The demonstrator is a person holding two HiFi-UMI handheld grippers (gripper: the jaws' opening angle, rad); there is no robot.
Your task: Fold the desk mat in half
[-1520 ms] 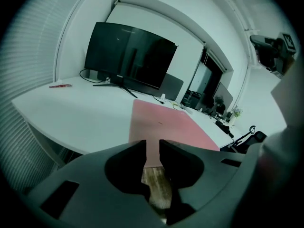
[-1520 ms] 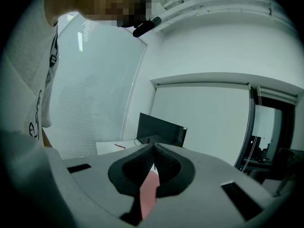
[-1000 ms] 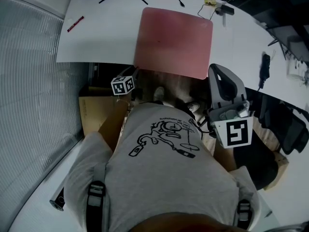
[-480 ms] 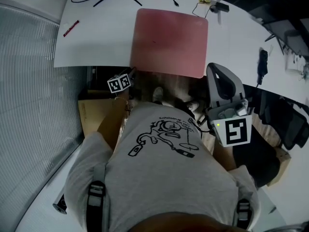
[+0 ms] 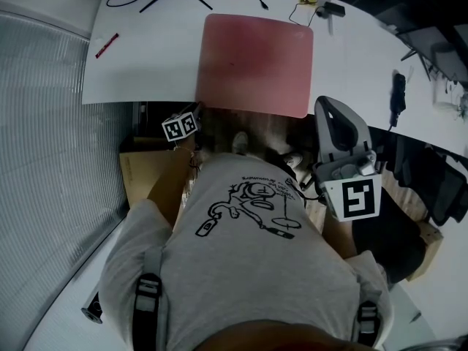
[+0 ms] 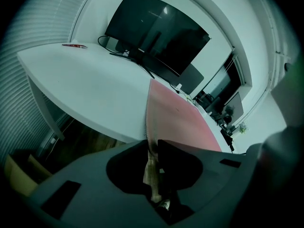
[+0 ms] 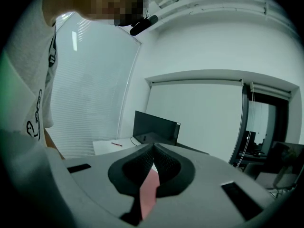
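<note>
Overhanging the near edge of the white surface, the pink desk mat is laid with its long axis seemingly running away from the person toward the monitor. Its near left corner is caught between the left tongs, which have just been closing and appear pinched on it. The right tongs are pressed together, empty, and held near the mat's near right corner.

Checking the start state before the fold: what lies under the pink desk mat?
The white desk carries most of the desk mat; its near strip overhangs the desk's edge, above the floor. Anything between mat and desk is covered, so I cannot tell.
</note>
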